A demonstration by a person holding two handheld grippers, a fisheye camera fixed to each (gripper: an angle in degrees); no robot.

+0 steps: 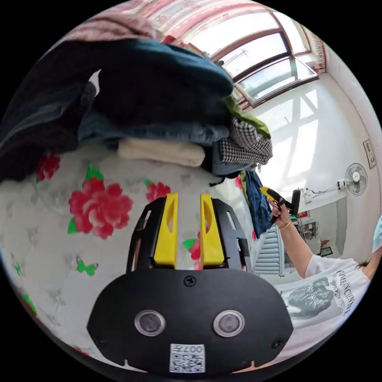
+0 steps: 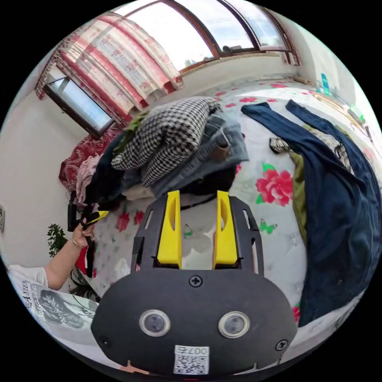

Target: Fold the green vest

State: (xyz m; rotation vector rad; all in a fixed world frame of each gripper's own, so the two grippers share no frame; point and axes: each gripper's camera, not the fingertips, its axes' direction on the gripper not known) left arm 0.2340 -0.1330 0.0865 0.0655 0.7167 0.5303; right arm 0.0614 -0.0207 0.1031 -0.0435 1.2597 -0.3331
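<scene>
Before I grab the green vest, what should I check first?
1. Left gripper fingers apart, nothing between them: ok.
2. Right gripper open and empty: ok.
3. Green vest free to grab: not ok. The dark blue garment lies over most of it.
4. Vest lying flat: cannot tell, since just one edge peeks out.
5. Clothes pile apart from the vest: ok.
6. Bare flowered sheet beside the vest for folding: ok.
</scene>
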